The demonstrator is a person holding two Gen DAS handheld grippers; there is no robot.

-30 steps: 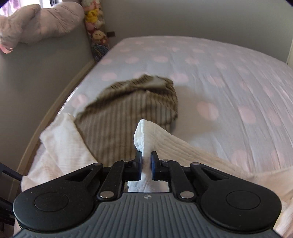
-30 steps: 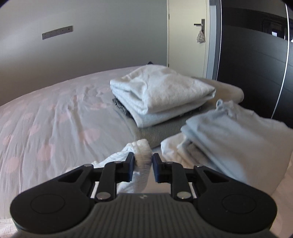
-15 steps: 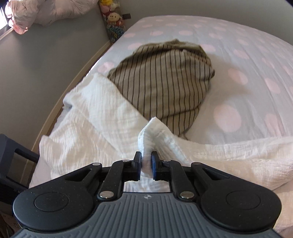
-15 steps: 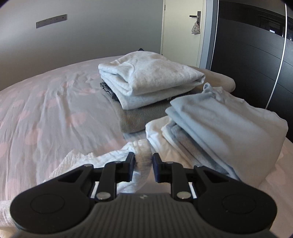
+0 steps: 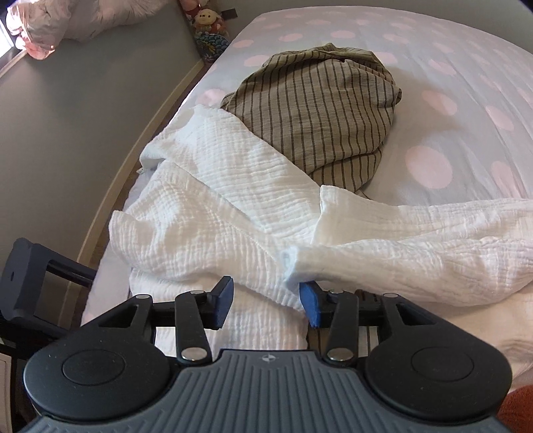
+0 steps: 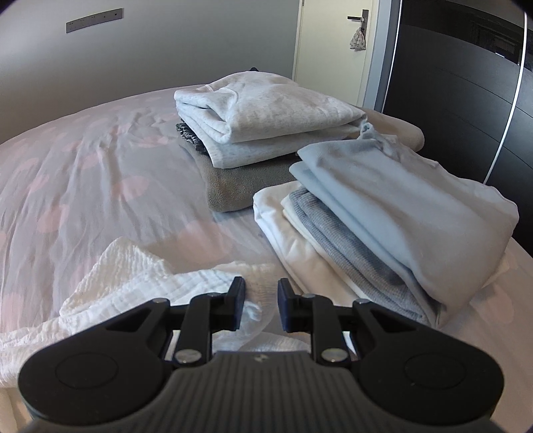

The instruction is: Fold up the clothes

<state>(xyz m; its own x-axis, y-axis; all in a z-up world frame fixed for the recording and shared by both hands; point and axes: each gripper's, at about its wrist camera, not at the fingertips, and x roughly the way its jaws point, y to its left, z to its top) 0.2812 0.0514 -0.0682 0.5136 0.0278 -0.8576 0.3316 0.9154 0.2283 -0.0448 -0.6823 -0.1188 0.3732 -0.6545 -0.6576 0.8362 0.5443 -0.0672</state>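
Observation:
A white crinkled garment (image 5: 206, 213) lies spread along the near edge of the bed (image 5: 449, 83), one end overlapping a brown striped garment (image 5: 319, 110). My left gripper (image 5: 266, 301) hangs just above the white cloth. Its jaws are opening and grip nothing; a folded edge rests against the right fingertip (image 5: 309, 304). In the right wrist view the same white garment (image 6: 133, 276) runs in from the left. My right gripper (image 6: 261, 306) is shut on a bunch of it, low over the bed (image 6: 83, 166).
Two stacks of folded clothes stand ahead of my right gripper: a pale grey pile (image 6: 266, 110) and a light blue pile (image 6: 399, 200). A door (image 6: 333, 50) and dark wardrobe (image 6: 449, 83) lie behind. Left of the bed are a grey wall (image 5: 83, 116), plush toys (image 5: 206, 23) and a dark stand (image 5: 23, 266).
My left gripper moved down over the bed, then opened and let the white cloth drop flat. My right gripper sank with the cloth still pinched, and the bunch between its fingers sits lower.

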